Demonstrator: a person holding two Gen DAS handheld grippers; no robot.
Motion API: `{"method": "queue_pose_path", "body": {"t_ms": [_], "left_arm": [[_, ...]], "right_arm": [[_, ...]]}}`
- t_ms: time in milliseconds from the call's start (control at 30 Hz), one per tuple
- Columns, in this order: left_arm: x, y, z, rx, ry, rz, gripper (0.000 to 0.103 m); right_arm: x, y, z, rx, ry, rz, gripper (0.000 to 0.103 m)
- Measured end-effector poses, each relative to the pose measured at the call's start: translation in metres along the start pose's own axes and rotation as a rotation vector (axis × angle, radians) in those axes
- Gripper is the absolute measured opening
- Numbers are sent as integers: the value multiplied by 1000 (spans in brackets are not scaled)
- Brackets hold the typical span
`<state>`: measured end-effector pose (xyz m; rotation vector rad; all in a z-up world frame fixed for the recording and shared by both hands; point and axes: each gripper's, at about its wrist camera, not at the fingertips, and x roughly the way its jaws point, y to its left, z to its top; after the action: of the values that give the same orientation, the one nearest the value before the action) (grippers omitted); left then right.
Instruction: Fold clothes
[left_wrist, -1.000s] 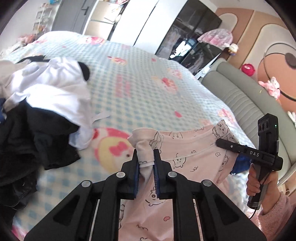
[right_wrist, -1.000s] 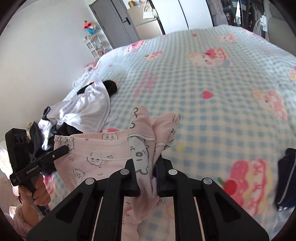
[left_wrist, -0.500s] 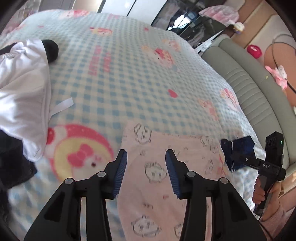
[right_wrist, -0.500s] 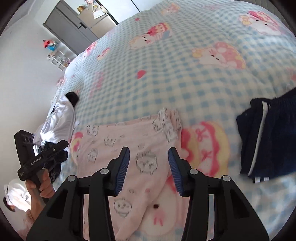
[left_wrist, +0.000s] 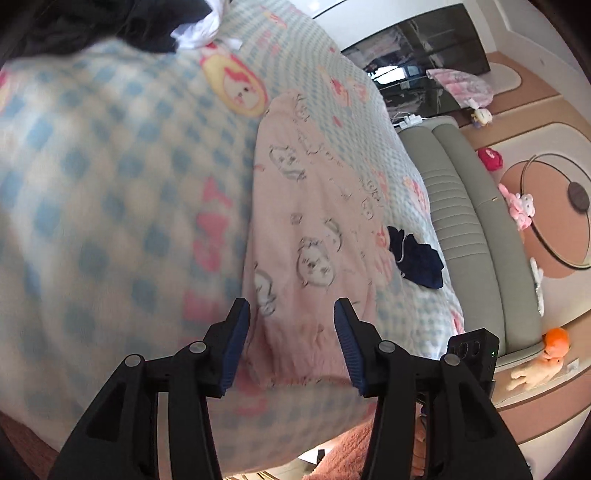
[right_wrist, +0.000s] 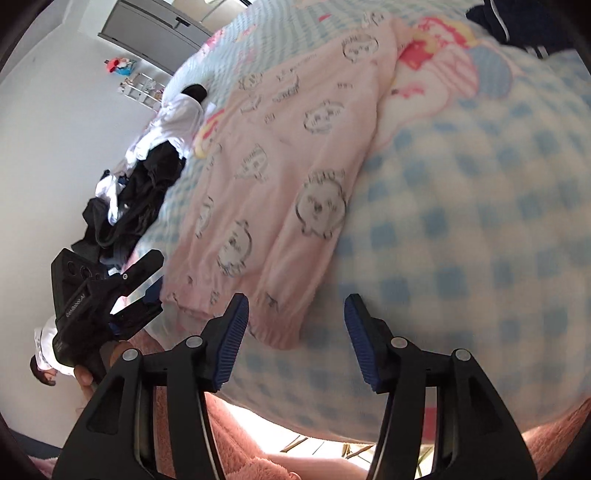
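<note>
A pink garment (left_wrist: 314, 221) printed with cartoon faces lies spread flat on the blue-checked blanket (left_wrist: 110, 184), its gathered hem at the bed's near edge. My left gripper (left_wrist: 291, 332) hovers over that hem with its jaws opening. The hem shows between the blue pads, and they do not press on it. In the right wrist view the same pink garment (right_wrist: 288, 155) runs away up the bed. My right gripper (right_wrist: 295, 325) is over its near right corner, jaws opening and nothing gripped. The left gripper (right_wrist: 147, 284), held in a hand, sits at the hem's left end.
A crumpled navy garment (left_wrist: 417, 258) lies right of the pink one. A heap of black and white clothes (right_wrist: 147, 177) fills the bed's left side. A grey padded sofa (left_wrist: 461, 221) runs along the bed's right. The bed's near edge drops off just below both grippers.
Both grippers were shut on the lifted pink garment. They have let go, and it now lies flat. Both hands swung down and back to the hem at the bed's near edge.
</note>
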<state>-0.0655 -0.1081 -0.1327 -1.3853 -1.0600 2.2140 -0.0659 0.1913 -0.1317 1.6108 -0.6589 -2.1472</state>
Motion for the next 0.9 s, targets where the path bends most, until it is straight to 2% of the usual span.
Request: {"method": "queue_pose_path", "body": {"t_ms": [100,200,267,333,400,467,567,633,733,900], "left_arm": [[9,7,-13,-12,36,44,50],[12,2,-16,3,57,3,47],[16,-1,-16,3,57,-18,46],[20,-2,-14,9,41,1,42],[22,-1,-10,3,30,26,32],[19,-7,-12,-3,19,35,22],[5,-34,-23,50,-3,35,21],[2,-49,-33,83,11,16,20],[-2,-54,-44,109,15,-2,20],[1,-36,-60,53,88,-30,20]], "right_arm": [[7,-3,-11,42,-14,19,58],[17,5,-12,43,-14,56,59],[23,14,-11,-12,-30,33,59],[29,16,-8,-47,-44,17,50],[31,14,-4,-57,-41,13,32],[21,18,-5,-59,-52,19,23],[-10,27,-12,-85,-83,-4,21],[-30,29,-15,-78,-109,-31,21],[-44,22,-24,-75,-130,-49,21],[-41,-8,-45,13,-94,-61,20]]}}
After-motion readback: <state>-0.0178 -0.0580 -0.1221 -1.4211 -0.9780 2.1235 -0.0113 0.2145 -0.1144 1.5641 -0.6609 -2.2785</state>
